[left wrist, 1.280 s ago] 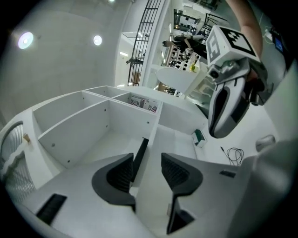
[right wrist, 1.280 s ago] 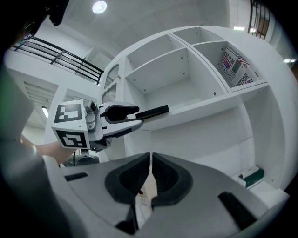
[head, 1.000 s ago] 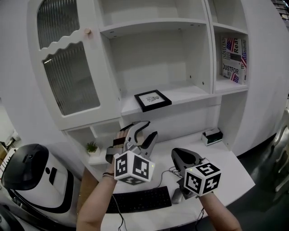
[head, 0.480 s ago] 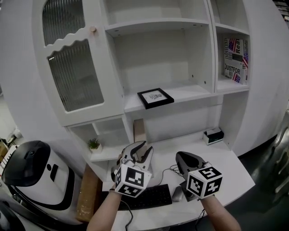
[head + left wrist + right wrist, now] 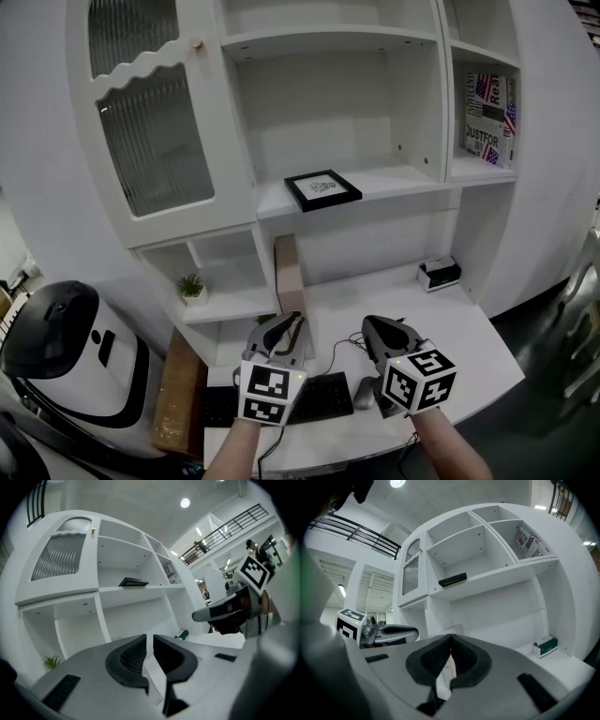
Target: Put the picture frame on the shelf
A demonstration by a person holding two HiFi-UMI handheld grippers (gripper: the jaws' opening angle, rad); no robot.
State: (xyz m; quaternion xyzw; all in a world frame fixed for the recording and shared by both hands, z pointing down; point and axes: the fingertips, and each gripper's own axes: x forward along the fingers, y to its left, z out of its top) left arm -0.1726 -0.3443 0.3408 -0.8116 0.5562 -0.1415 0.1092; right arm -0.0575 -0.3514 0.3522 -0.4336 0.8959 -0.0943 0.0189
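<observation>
Lying on the shelf [image 5: 403, 183], the picture frame [image 5: 322, 188] looks placed. Below the shelf, the empty left gripper [image 5: 289, 323] has just been closing to a slit and the right gripper [image 5: 369, 323] is clenched empty, so only retreat seems left.

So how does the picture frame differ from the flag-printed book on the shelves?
The picture frame lies flat, the flag-printed book stands upright. The frame is black round a white picture; the book is red, white and blue. The frame is in the wide middle compartment, the book in the narrow right compartment. Both rest at about the same height.
</observation>
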